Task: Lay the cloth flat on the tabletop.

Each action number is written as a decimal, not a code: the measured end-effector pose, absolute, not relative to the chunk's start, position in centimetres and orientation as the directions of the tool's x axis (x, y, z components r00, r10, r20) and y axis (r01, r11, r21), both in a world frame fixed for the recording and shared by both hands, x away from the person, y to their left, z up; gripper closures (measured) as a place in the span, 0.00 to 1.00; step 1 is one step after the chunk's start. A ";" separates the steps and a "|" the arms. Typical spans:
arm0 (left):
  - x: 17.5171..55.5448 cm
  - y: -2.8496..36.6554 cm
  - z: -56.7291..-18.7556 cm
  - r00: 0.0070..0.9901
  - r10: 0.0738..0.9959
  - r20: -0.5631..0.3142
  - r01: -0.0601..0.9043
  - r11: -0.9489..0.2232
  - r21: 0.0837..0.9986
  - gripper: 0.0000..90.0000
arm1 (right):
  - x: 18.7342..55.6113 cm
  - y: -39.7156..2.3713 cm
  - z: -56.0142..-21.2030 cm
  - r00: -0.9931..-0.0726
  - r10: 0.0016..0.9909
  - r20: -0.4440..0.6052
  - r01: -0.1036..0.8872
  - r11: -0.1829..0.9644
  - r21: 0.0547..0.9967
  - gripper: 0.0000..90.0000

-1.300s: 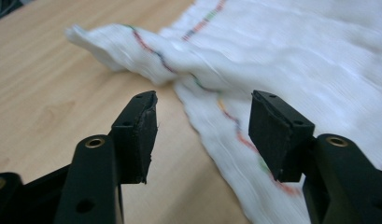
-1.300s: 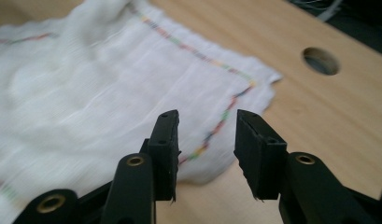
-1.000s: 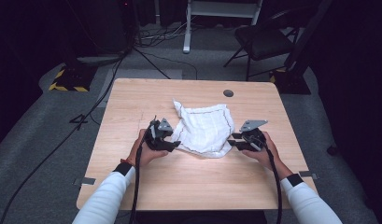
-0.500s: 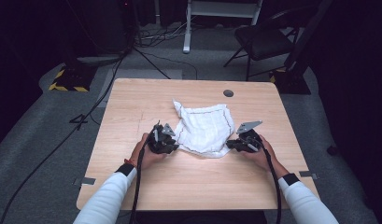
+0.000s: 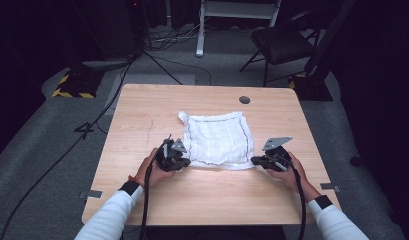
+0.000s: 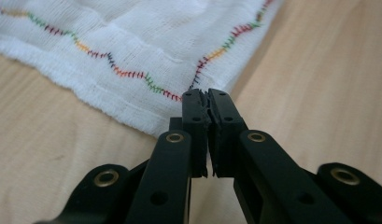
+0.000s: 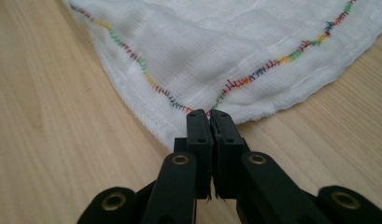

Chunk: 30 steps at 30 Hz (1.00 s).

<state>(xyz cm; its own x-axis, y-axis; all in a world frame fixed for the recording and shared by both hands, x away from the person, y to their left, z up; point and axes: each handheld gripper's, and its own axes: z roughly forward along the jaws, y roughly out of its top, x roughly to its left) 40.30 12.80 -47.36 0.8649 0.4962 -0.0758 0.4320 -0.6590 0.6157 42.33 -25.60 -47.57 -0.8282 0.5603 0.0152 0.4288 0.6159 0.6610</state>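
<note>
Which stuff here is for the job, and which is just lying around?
For the job:
- white cloth, spread flat on the table
- left gripper, shut on the cloth's near left corner
- right gripper, shut on its near right corner

Just lying about:
- black chair on the floor behind
- cables on the floor
- round cap in the tabletop
</note>
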 end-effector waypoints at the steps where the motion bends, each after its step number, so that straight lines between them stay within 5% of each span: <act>1: 39.8 12.8 -47.3 0.869 0.488 -0.080 0.428 -0.660 0.618 0.96 | 41.9 -25.8 -47.4 -0.827 0.562 0.015 0.428 0.611 0.666 0.97; 17: 35.4 14.0 -48.2 0.865 0.490 -0.105 0.453 -0.676 0.581 0.88 | 37.1 -28.1 -47.9 -0.793 0.610 0.014 0.466 0.591 0.658 0.90; 22: 36.4 15.4 -47.6 0.814 0.571 -0.105 0.494 -0.585 0.643 0.64 | 36.5 -28.7 -47.3 -0.774 0.634 0.010 0.459 0.549 0.699 0.69; 26: 37.7 16.0 -47.5 0.750 0.657 -0.068 0.526 -0.532 0.663 0.35 | 36.5 -28.2 -47.0 -0.774 0.633 0.013 0.443 0.527 0.725 0.52; 30: 39.5 16.5 -47.3 0.727 0.681 -0.080 0.543 -0.500 0.675 0.27 | 36.7 -26.6 -47.0 -0.797 0.604 -0.005 0.408 0.544 0.733 0.42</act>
<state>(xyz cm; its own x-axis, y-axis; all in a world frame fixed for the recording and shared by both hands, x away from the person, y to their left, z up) 39.46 16.47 -47.30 0.7274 0.6814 -0.0805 0.5431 -0.5001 0.6745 36.67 -26.61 -46.95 -0.7966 0.6044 -0.0047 0.4083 0.5439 0.7331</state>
